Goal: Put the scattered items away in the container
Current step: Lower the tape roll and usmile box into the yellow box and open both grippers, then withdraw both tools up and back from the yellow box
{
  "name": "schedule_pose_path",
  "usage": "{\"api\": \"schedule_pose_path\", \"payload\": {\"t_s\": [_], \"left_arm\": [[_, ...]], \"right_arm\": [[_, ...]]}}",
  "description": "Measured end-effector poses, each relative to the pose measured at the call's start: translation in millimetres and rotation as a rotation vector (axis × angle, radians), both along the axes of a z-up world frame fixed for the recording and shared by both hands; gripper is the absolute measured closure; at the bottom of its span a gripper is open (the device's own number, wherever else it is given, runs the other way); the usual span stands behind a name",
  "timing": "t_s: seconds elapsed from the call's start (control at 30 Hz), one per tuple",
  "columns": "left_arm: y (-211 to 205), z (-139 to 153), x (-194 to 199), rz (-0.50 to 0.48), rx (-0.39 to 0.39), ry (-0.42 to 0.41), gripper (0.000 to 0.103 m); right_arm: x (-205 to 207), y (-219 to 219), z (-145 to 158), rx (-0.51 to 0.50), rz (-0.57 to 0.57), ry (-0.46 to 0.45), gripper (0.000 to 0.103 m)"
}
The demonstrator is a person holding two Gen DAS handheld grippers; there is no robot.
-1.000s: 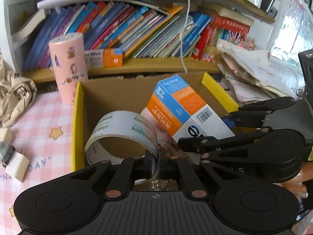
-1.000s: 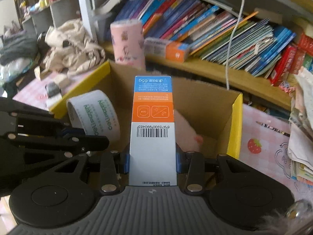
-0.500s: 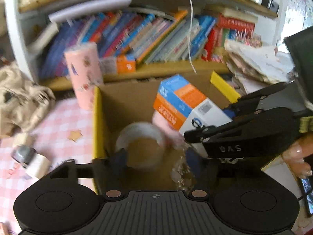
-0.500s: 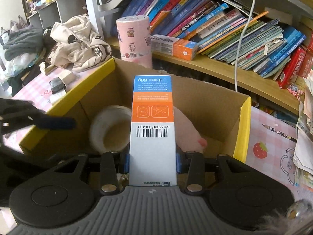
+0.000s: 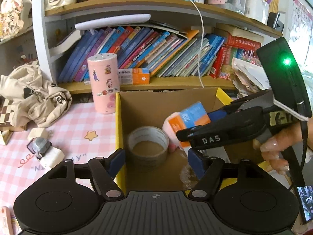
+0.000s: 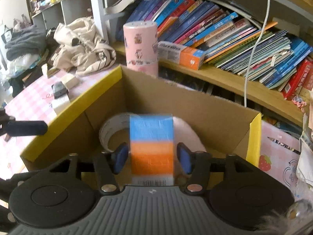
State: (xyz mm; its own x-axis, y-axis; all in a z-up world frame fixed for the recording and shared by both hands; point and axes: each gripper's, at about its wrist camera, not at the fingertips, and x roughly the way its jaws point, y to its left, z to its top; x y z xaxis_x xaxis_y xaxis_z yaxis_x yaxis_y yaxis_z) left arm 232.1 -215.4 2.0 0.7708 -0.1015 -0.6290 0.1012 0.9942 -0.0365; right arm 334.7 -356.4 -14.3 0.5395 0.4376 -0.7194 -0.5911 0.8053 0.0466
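Note:
A cardboard box with yellow flaps (image 5: 119,121) (image 6: 195,105) stands before the bookshelf. A tape roll (image 5: 148,144) (image 6: 111,129) lies flat on its floor beside a pink soft item (image 5: 172,135) (image 6: 187,133). My left gripper (image 5: 156,161) is open and empty above the box's near edge. My right gripper (image 6: 152,156) is open over the box; the blue, orange and white carton (image 6: 151,146) (image 5: 190,117) is blurred between the parted jaws, free of the pads. The right gripper also shows in the left wrist view (image 5: 225,135).
A pink cylinder (image 5: 103,82) (image 6: 140,45) stands behind the box. A small grey toy car (image 5: 40,146) and white blocks (image 5: 51,156) lie on the pink checked cloth at left. A beige garment (image 5: 33,98) is heaped far left. Loose papers (image 5: 248,76) sit at right.
My left gripper opened, let the tape roll fall into the box and drew back. My right gripper has now opened and the carton is dropping from it.

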Motion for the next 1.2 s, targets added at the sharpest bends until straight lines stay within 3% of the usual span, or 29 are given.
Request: {"api": "schedule_pose_path", "payload": {"t_s": [0.33,0.77,1.07,1.2], "left_arm": [[2.5,6.6,-14.5,0.016,-0.002,-0.027,0.030],[10.8,10.9,-40.3,0.026,-0.001,-0.057,0.030],[31.2,13.8,-68.1,0.028,-0.032,-0.073,0.030],[43.3,12.1,-81.2,0.024,-0.044,-0.066,0.030]], "right_arm": [[-23.1,-11.8,14.3,0.028,-0.027,-0.042,0.034],[-68.5,-31.7,30.4,0.062,-0.133,-0.120,0.034],[-120.1,-33.1,32.6,0.055,-0.250,-0.203,0.030],[-143.0,-28.5,27.4,0.045,-0.289,-0.200,0.030]]}}
